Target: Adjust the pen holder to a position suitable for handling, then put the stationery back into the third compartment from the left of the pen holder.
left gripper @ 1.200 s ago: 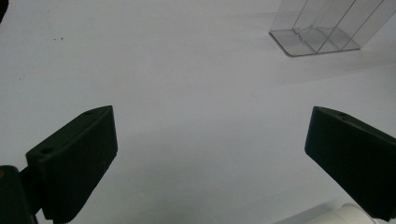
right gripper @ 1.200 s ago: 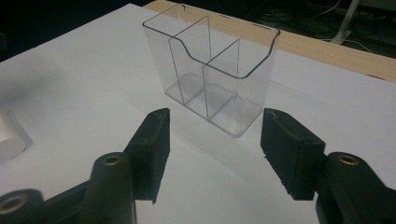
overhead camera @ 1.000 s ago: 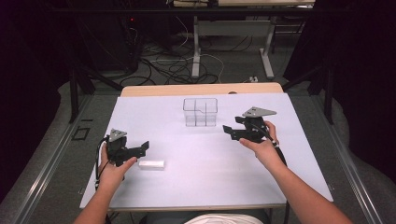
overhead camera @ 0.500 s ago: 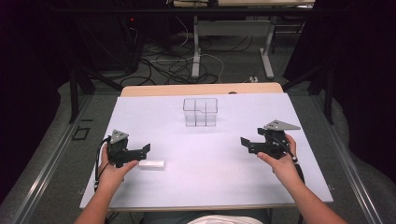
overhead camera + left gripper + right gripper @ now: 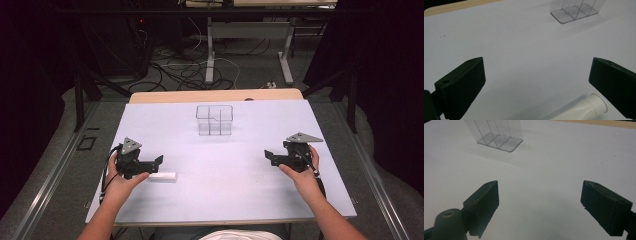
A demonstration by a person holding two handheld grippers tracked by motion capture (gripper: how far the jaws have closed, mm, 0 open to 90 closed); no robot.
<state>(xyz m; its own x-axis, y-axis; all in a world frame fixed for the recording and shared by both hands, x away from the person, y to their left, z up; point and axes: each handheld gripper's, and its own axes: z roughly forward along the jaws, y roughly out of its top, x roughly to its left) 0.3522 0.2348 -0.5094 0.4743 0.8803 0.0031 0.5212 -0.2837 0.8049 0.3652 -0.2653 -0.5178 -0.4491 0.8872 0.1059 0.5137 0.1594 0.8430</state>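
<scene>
Left gripper (image 5: 159, 161): I see it low over the near left part of the white table (image 5: 225, 200), held in the person's left hand (image 5: 120, 177), jaws pointing toward the middle of the table. In the left gripper view its two black jaws stand wide apart with nothing between the pads.

White tube (image 5: 163, 176): it lies flat on the table, just below and beside the left gripper's jaws in the high view. In the left gripper view I see its capped end (image 5: 596, 106) close under the right-hand jaw, outside the gap; I cannot tell whether it touches that jaw.

Right gripper (image 5: 268, 156): it sits on the near right part of the table, in the person's right hand (image 5: 300, 172), jaws pointing left toward the middle. Its jaws have just been opening, and in the right gripper view they stand wide apart over bare table, with nothing between them.

Clear compartment box (image 5: 214, 120): it stands upright near the far middle of the table, well apart from both grippers and from the tube. I see it ahead of each gripper, at the top of the left gripper view (image 5: 574, 11) and of the right gripper view (image 5: 499, 137).

Tube relative to right gripper: well apart, across the table.
</scene>
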